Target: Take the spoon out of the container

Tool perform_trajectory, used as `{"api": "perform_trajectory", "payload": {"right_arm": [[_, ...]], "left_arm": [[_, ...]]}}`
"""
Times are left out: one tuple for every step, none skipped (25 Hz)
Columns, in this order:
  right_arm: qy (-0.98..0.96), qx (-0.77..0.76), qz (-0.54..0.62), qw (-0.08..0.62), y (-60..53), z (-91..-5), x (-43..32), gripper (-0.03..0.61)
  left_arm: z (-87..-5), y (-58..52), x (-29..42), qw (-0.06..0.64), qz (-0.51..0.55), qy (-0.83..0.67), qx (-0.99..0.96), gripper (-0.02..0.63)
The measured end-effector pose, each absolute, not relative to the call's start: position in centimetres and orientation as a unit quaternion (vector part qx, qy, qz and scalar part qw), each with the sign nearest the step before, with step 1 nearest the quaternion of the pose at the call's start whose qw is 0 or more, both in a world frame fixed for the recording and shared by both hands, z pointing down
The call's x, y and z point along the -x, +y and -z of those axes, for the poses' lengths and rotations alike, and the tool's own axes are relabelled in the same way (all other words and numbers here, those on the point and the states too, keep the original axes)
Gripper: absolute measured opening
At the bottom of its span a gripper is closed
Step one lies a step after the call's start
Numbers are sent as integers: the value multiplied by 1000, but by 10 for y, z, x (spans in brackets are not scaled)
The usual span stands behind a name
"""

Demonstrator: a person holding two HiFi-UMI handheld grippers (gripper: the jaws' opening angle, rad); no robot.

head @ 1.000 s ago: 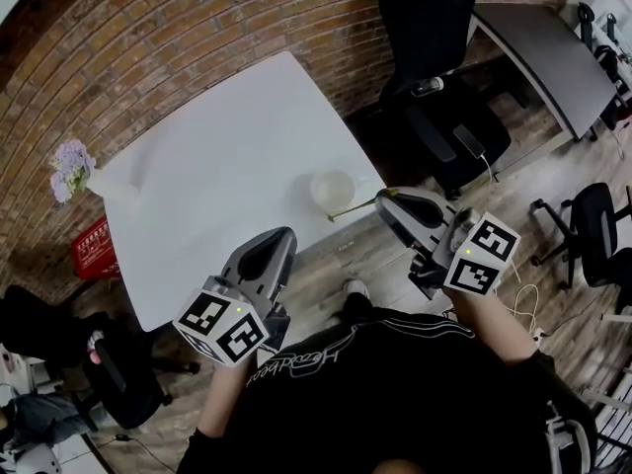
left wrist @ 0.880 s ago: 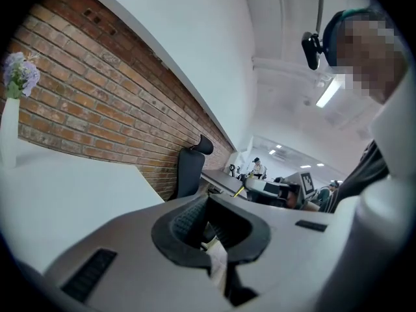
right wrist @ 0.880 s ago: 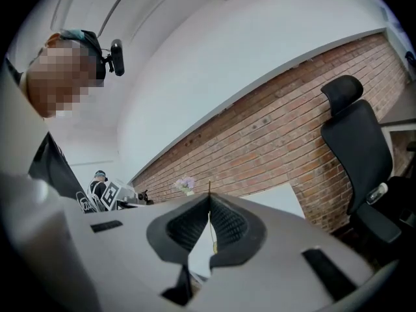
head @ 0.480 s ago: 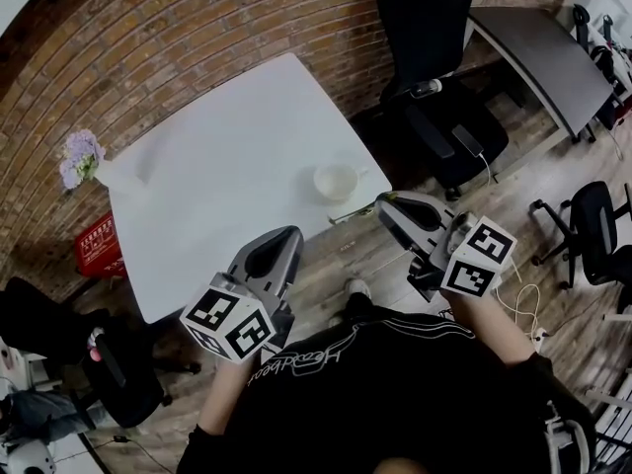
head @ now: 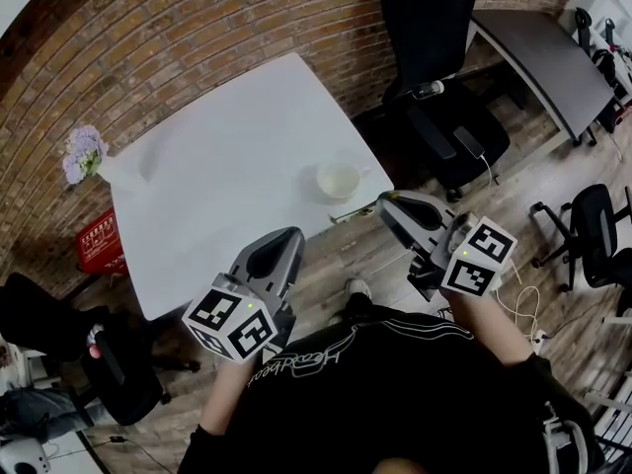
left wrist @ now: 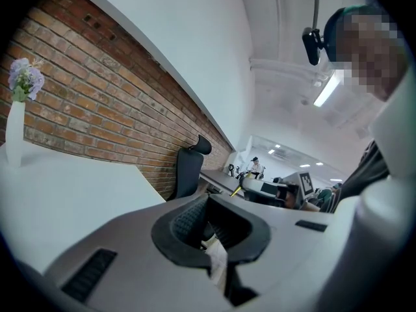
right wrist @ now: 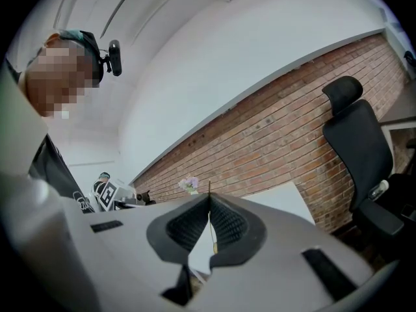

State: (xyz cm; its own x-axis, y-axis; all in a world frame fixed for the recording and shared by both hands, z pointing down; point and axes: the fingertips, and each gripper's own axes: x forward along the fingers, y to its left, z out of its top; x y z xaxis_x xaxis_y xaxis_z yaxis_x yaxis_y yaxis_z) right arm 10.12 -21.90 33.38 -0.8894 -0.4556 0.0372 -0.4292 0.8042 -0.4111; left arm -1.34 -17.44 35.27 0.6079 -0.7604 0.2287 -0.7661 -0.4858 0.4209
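First, locate the white table. Note the container standing upright near its front right corner, with no spoon in it. Find the spoon just beside the container at the table's edge, roughly level. Its handle end is clamped in the right gripper, jaws pressed together on the thin metal. Cannot tell whether the bowl end touches the tabletop.

Probable faults from this point:
- Expect pivoting or slipping in the pads, since only the tip of a slim handle is pinched.
- Avoid any sideways swing. It would likely knock the light container, which is close to the table's edge and could tip or slide off.
- Avoid releasing here. Part of the spoon hangs past the edge, so a drop to the floor is likely.

Pose check:
- Right gripper: level, aimed at the table corner, marker cube toward the body.
- Left gripper: tilted slightly downward at the near table edge, well apart from the container, jaws together on nothing.
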Motion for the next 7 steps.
{"api": "perform_trajectory", "payload": {"right_arm": [[949, 233, 209, 32, -219, -335, -101, 0], [949, 233, 210, 33, -219, -335, -101, 0], [949, 233, 211, 35, -219, -335, -102, 0], [948, 233, 212, 36, -220, -335, -102, 0], [948, 234, 212, 38, -221, -334, -102, 0], [948, 234, 212, 39, -222, -333, -102, 0], [948, 234, 212, 41, -224, -333, -102, 0]], "left_arm": [[-353, -174, 13, 247, -6, -443, -862, 5], [-353, -173, 14, 247, -6, -444, -861, 5], [-354, -173, 14, 248, -6, -445, -861, 5], [-354, -174, 14, 248, -5, -446, -860, 5], [-354, -175, 15, 249, -5, -447, -859, 5], [-355, -176, 15, 250, -5, -448, -859, 5], [-355, -177, 15, 251, -5, -448, -858, 5]]}}
